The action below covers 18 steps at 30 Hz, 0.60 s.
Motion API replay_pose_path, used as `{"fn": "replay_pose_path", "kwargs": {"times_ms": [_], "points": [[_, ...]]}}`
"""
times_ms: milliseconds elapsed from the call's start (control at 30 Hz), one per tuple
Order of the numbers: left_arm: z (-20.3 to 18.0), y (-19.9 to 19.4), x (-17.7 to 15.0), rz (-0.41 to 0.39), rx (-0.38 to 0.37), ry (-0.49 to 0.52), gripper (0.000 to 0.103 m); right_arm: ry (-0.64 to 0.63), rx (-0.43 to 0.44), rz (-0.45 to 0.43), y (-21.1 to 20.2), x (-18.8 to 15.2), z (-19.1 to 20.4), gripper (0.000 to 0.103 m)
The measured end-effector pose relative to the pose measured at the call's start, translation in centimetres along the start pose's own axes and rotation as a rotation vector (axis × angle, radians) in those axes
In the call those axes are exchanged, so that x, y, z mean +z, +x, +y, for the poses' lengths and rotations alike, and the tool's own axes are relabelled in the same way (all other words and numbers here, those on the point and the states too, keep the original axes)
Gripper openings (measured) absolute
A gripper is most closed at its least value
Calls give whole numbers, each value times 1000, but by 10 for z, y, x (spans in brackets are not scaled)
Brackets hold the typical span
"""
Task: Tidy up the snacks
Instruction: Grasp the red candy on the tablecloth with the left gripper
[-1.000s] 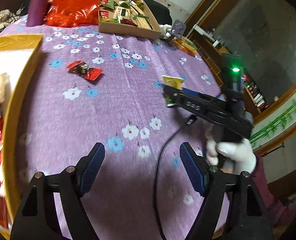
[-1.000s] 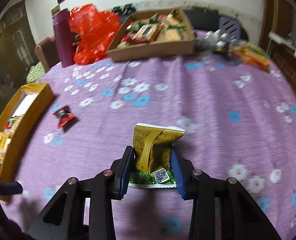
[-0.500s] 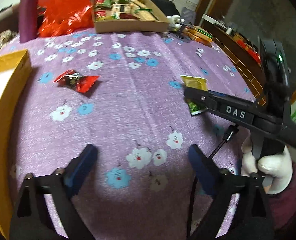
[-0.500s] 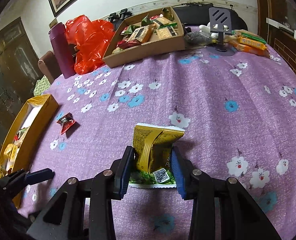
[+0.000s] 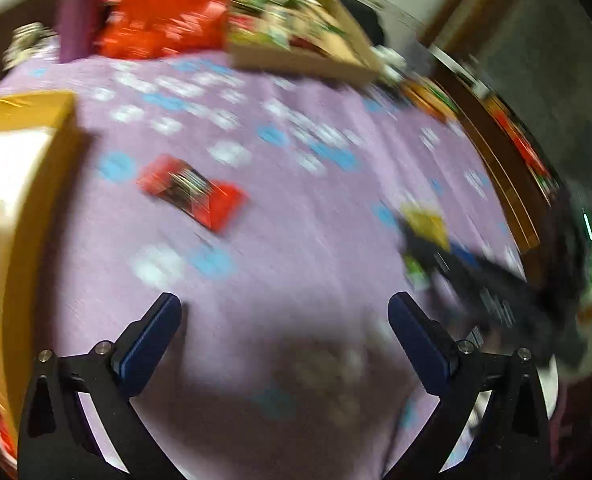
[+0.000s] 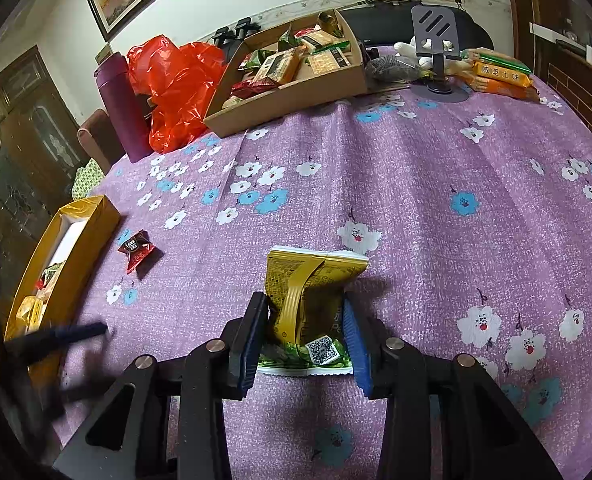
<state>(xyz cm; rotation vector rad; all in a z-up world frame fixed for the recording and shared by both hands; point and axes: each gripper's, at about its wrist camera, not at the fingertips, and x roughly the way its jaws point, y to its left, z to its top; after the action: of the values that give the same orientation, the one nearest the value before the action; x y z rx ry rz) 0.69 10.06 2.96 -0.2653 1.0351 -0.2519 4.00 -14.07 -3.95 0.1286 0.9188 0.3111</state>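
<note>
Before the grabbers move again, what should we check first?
1. Right gripper shut on the yellow snack packet: ok.
2. Packet crumpled between the pads, firm enough to lift: cannot tell.
3. Left gripper open, nothing in it: ok.
4. Red candy loose on the purple tablecloth, ahead of the left gripper: ok.
5. Yellow box open beside the candy: ok.
6. Left view sharp enough to aim: not ok, blurred.

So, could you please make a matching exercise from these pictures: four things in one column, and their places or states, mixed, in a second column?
Things:
1. yellow snack packet
2. red candy wrapper
3. purple bottle
4. left gripper

Places or states:
A. open, holding nothing
B. lying loose on the purple flowered tablecloth
C. clamped in the right gripper
D. upright beside the red plastic bag

Pairs: 1-C, 2-B, 3-D, 4-A
</note>
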Motion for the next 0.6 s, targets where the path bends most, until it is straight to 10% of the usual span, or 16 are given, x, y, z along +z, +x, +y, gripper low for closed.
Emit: {"fn": "replay_pose_path", "kwargs": {"times_ms": [167,333,600], "points": [[24,18,36,-29,98,-35,93,-2,-3,1,1,0,1,41],[6,43,43,-42,281,179,64,-5,-1,1,2,1,1,40],[-21,31,9,-42,196,311,48,-35,-26,-1,3,1,6,41]]}}
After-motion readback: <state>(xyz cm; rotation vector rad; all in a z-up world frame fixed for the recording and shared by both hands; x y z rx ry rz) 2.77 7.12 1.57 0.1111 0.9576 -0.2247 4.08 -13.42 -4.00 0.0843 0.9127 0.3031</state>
